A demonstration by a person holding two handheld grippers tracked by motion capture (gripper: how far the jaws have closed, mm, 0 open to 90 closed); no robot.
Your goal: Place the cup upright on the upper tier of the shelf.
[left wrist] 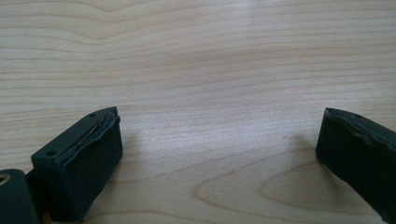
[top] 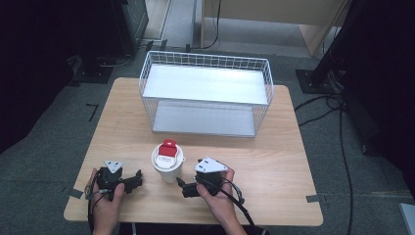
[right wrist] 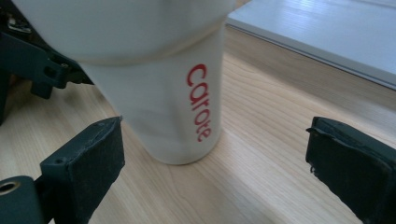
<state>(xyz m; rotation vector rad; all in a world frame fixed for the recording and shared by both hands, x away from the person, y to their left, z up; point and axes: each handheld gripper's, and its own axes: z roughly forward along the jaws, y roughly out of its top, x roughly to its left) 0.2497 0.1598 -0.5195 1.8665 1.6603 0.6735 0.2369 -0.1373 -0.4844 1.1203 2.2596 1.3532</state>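
Flanking one white cup (top: 168, 164): two grippers, left (top: 138, 178) and right (top: 180, 186), fingers apart; one wire basket (top: 205, 93) beyond

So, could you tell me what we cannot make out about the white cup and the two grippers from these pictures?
- White cup: in the right gripper view the top edge cuts off its lid and rim.
- Cup's contents: in the high view the lid with the red tab covers them.
- Right gripper: in the high view the hand and grey plate hide its jaws.
- Left gripper: in its own view the frame's edges cut off its body.
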